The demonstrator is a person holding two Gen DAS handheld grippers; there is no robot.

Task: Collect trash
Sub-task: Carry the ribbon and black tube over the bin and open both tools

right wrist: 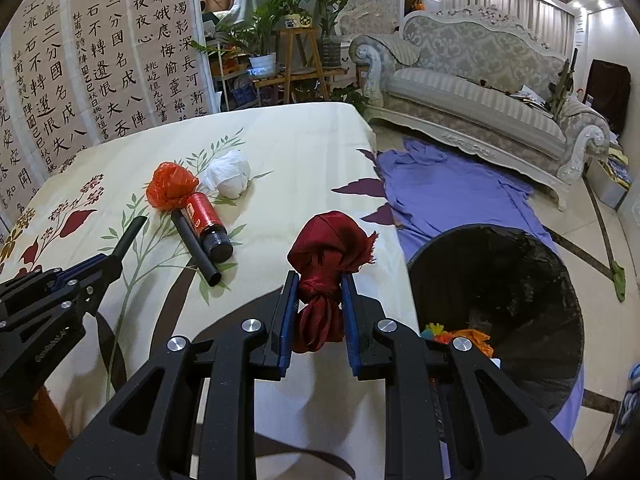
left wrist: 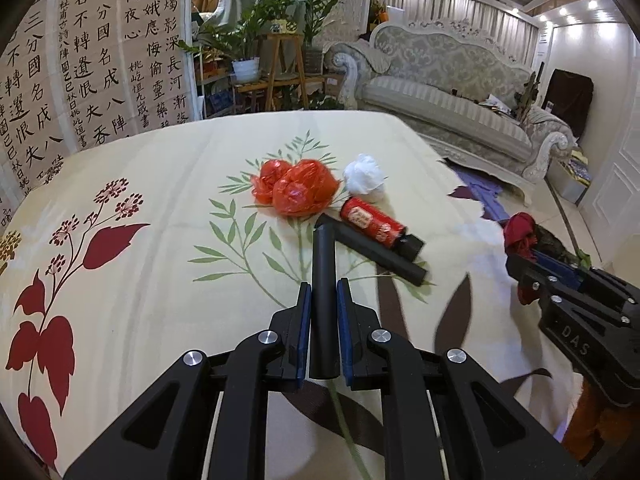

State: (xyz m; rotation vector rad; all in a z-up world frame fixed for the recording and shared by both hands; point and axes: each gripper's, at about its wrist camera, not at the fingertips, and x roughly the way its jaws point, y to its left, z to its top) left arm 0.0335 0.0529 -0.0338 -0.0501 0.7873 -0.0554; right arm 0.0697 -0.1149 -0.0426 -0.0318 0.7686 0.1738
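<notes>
We tilt the left gripper point(left wrist: 324, 292) downward, clamped on a black tube point(left wrist: 323, 300); the right gripper point(right wrist: 320, 292) squeezes red cloth point(right wrist: 330, 256) at lower centre.

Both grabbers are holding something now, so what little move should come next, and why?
Probably swing the right gripper rightward over the black trash bin and let go. It is shut on the knotted dark red cloth, held above the table's edge, and the bin stands open just beside it. The left gripper grips a black tube, which could follow.
</notes>
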